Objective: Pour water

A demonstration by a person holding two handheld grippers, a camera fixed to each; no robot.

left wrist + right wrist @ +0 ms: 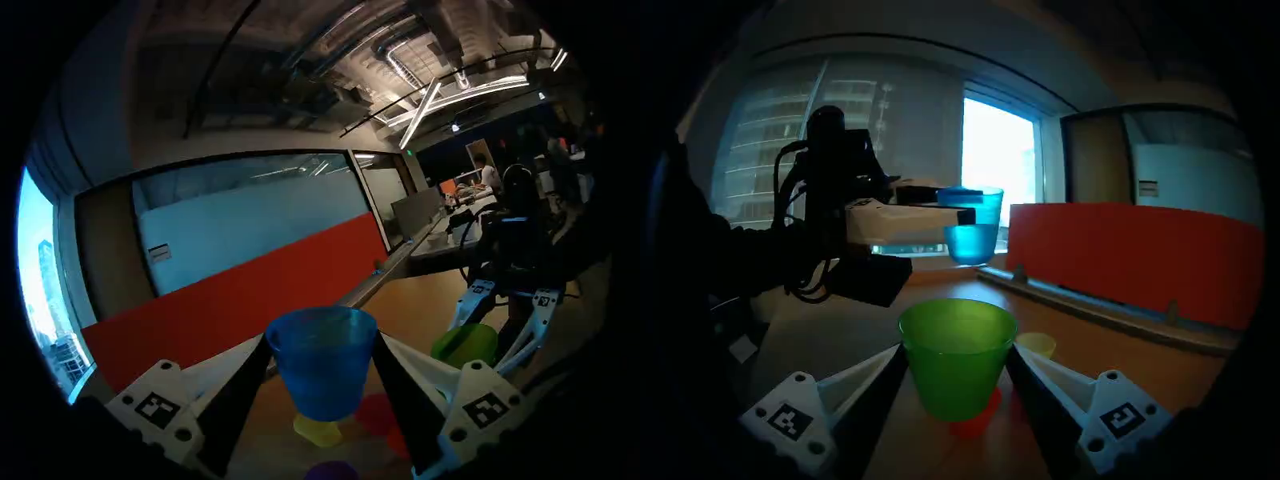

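low centre of the left gripper view: blue cup (322, 360), upright, clamped by the left gripper (322, 350), one finger on each side wall, held above the table (416, 300). low centre of the right gripper view: green cup (958, 356), upright, right gripper (958, 352) fingers pressed on both its sides. cannot tell if it touches the table. same view, upper left of centre: blue cup raised, higher than the green cup. water level in either cup: cannot tell. on the table under the blue cup: yellow cup (318, 430), red piece (374, 412) just beside it, purple piece (332, 470) at bottom edge. red panel (240, 296) runs along the table's far edge. window (1000, 160) behind the blue cup.
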